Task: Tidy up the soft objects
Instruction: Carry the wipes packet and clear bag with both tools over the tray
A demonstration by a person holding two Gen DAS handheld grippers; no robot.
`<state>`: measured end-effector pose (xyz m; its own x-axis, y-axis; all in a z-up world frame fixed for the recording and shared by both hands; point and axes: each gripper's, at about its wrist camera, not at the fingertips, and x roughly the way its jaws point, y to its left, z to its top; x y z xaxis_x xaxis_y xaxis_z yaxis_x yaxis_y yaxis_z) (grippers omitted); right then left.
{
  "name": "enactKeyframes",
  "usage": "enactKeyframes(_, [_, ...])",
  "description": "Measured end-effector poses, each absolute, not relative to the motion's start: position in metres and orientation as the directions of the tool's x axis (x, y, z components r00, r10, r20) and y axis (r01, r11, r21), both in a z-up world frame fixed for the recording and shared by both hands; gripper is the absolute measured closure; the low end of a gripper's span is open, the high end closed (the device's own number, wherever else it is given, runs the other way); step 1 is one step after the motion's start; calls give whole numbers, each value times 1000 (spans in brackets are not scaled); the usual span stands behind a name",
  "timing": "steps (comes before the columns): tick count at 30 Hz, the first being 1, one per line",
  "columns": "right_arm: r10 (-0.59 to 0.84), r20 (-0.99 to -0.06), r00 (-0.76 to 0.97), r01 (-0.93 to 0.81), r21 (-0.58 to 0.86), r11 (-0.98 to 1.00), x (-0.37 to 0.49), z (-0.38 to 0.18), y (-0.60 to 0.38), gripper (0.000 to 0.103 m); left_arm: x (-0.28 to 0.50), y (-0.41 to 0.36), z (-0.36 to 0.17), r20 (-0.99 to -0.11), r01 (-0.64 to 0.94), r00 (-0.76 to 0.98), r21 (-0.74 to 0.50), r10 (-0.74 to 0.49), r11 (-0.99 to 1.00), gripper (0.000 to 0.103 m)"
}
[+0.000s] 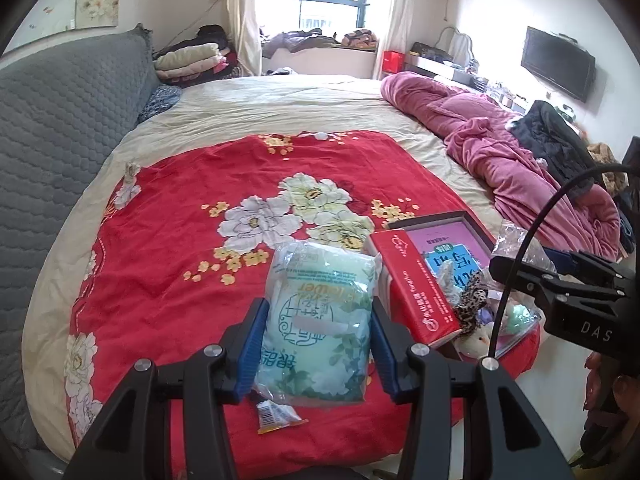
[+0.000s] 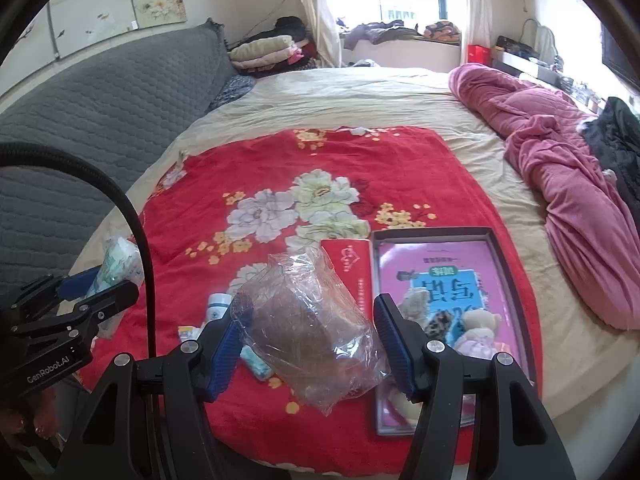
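here, tissue pack (image 1: 316, 320) gripped, red blanket (image 1: 180, 264) left half bare

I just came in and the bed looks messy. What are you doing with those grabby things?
A person is tidying soft things on the red blanket with a tool in each hand. The left tool grips a pale green tissue pack. The right tool has a clear bag with something brown in it between its fingers. A box beside them already holds small plush toys.
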<state>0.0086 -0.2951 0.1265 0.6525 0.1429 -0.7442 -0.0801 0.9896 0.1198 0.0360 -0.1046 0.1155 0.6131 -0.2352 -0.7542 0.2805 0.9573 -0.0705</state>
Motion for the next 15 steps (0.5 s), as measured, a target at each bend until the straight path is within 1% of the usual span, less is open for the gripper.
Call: enactKeyframes(15, [94, -744, 661, 6, 130, 991, 2, 121, -352, 38, 43, -162, 103, -770, 357, 575, -67, -276, 932, 54])
